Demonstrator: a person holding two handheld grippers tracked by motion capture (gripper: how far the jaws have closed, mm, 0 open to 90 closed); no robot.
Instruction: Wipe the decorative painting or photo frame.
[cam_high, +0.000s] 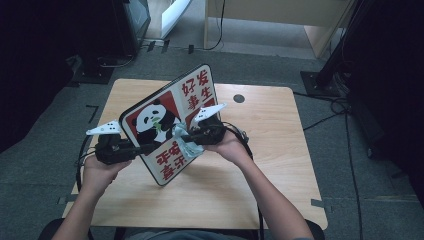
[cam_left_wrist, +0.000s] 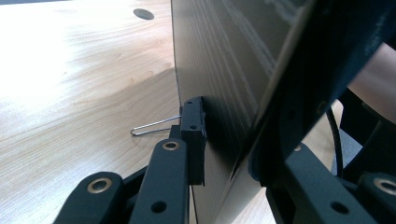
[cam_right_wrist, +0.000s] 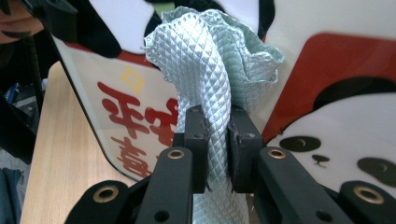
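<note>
A rounded board printed with a panda and red characters is held tilted above the wooden table. My left gripper is shut on its lower left edge. In the left gripper view the jaws pinch the board's dark back. My right gripper is shut on a pale green quilted cloth that rests against the board's printed face. In the right gripper view the cloth bunches up out of the gripper, in front of the board.
A round cable hole sits in the table's far right part. A thin wire loop shows beside the left jaw, over the tabletop. Cables trail on the carpet at the right, and a light wooden desk stands beyond.
</note>
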